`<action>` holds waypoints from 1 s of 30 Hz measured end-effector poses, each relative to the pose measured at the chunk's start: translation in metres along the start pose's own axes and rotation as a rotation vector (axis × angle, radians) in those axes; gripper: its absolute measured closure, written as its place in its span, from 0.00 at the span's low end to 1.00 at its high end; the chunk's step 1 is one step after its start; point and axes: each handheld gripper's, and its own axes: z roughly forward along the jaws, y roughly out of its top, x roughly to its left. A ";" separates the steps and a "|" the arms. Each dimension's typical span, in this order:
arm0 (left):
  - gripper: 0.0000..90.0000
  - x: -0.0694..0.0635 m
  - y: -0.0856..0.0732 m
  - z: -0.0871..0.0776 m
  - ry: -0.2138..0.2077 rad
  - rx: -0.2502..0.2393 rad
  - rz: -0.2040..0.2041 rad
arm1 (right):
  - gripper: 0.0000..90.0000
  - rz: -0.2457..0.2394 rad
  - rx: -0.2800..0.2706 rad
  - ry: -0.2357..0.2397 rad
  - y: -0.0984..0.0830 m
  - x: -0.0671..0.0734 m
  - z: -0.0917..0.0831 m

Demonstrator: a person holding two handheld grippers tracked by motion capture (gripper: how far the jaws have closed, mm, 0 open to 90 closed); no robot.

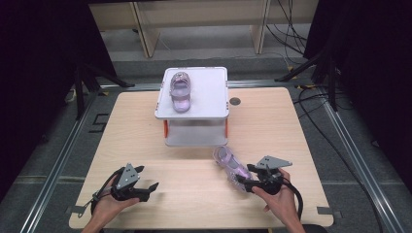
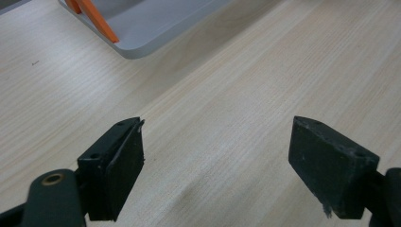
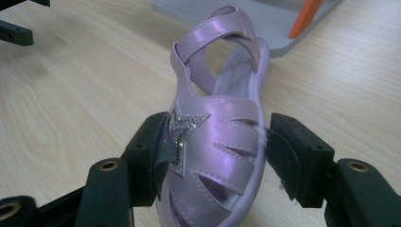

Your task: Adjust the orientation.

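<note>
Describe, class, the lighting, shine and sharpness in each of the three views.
High view: the table is evenly lit, the surroundings dark, and the picture soft. Left claw view: the wood grain is sharp, and the left claw casts a faint shadow. Right claw view: the sandal shows a pearly sheen between the right claw pads; the near edges are slightly blurred.

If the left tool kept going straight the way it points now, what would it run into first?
Probably the bare tabletop: the left tool tilts down at the wood with its jaws open and nothing between them. The corner of the grey stand lies further ahead and to one side; depth is hard to judge.
</note>
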 end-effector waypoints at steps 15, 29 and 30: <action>0.21 -0.002 0.001 0.000 -0.004 -0.011 -0.001 | 0.32 -0.009 0.060 -0.053 -0.004 -0.002 0.010; 0.21 -0.001 0.001 -0.003 0.004 -0.003 0.018 | 0.27 -0.156 0.184 -0.164 -0.010 -0.006 0.005; 0.21 -0.001 0.001 -0.002 0.004 -0.006 0.015 | 0.27 -0.157 0.181 -0.175 -0.011 -0.010 0.003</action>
